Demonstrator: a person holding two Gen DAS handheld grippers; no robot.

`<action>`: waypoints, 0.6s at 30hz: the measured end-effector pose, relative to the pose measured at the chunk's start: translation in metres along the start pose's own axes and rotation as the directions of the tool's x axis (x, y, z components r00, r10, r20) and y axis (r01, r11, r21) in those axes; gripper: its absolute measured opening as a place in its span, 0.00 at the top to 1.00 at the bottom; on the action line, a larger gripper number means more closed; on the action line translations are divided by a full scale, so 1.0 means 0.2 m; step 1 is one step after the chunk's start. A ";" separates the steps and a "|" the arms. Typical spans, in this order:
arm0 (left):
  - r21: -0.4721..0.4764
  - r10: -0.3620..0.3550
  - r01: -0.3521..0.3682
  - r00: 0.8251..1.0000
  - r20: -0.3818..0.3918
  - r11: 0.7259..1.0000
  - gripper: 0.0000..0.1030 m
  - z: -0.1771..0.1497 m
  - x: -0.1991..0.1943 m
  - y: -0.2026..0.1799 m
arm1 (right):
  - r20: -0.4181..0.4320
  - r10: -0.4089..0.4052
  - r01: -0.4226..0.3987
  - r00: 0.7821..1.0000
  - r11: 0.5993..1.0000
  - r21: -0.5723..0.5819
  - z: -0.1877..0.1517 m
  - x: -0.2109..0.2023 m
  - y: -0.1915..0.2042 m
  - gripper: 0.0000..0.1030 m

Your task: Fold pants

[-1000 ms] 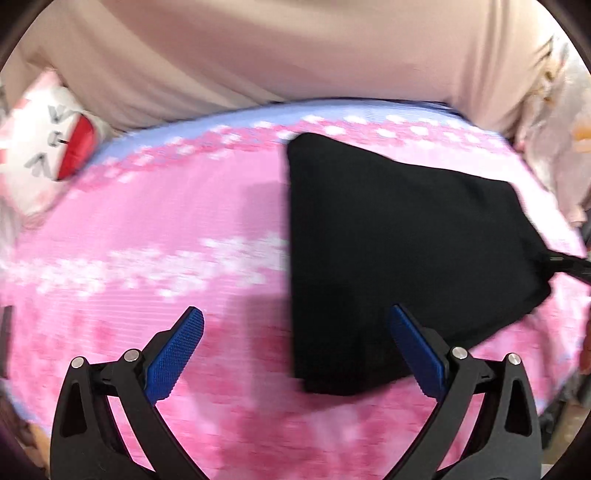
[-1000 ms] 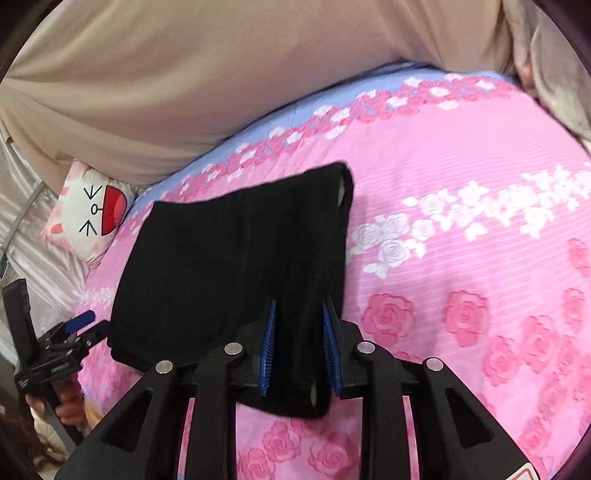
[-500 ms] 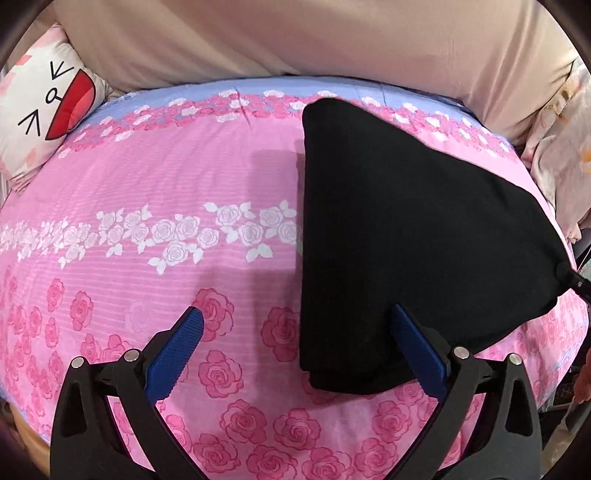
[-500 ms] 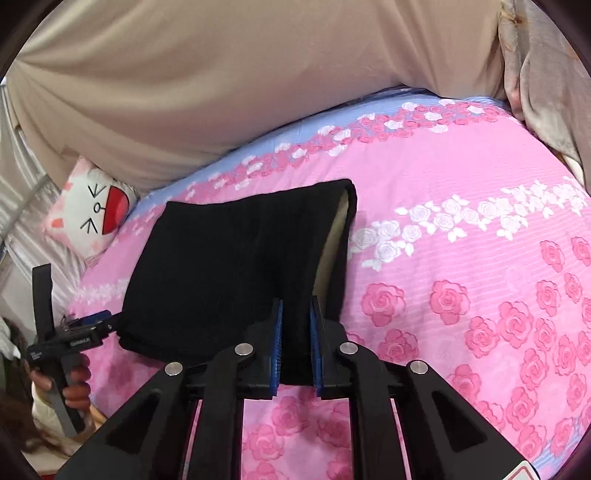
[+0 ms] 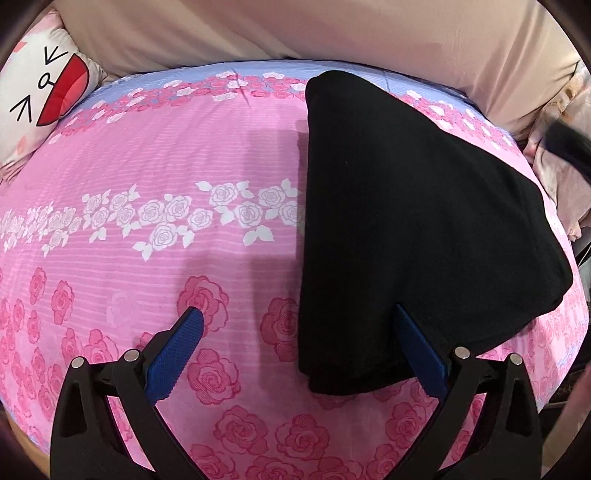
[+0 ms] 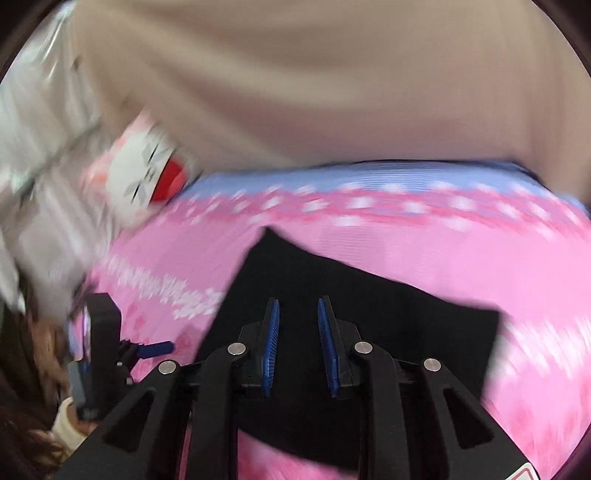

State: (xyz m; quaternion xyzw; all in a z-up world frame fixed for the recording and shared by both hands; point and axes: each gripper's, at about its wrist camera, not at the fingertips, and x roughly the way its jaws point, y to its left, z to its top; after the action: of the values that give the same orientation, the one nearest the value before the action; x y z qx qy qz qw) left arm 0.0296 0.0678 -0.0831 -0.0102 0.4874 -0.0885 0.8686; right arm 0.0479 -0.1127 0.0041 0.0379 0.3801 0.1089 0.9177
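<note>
Black folded pants (image 5: 406,229) lie flat on the pink rose-print bed sheet (image 5: 166,177), right of centre in the left wrist view. My left gripper (image 5: 299,332) is wide open and empty, its right finger over the pants' near edge. In the blurred right wrist view the pants (image 6: 369,295) lie under and ahead of my right gripper (image 6: 297,317), whose jaws stand a little apart with nothing between them. The left gripper (image 6: 110,350) shows at the lower left of that view.
A white cartoon-face pillow (image 5: 40,88) sits at the bed's far left corner, also in the right wrist view (image 6: 147,173). A beige curtain (image 5: 295,29) hangs behind the bed. Pale bedding (image 5: 554,158) is bunched at the right edge.
My right gripper has opened a little, let go of the pants' edge and swung quickly, blurring its view. The left gripper stays open, nearly still.
</note>
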 end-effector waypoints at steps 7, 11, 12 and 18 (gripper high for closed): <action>-0.011 0.004 -0.004 1.000 0.005 1.000 0.04 0.00 0.00 0.02 | -0.208 -0.097 0.065 0.973 0.986 -0.154 0.24 0.83 0.19 0.85; 0.021 0.019 -0.020 1.000 0.022 1.000 0.04 0.01 -0.02 0.02 | -0.227 -0.086 0.064 0.970 0.993 -0.104 0.25 0.92 0.15 0.84; 0.024 0.017 -0.018 1.000 0.016 1.000 0.04 0.01 -0.01 0.02 | -0.212 -0.080 0.060 0.974 0.993 -0.098 0.25 0.87 0.16 0.84; 0.025 0.014 -0.015 1.000 0.012 1.000 0.04 0.00 0.01 0.03 | -0.137 0.016 -0.023 0.990 0.999 -0.046 0.18 0.57 0.14 0.84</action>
State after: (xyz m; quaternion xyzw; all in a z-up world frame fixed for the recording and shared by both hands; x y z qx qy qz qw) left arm 0.0314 0.0728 -0.0846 0.0036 0.4814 -0.0881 0.8721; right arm 0.1456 -0.0589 -0.0446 0.0123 0.4392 0.1292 0.8890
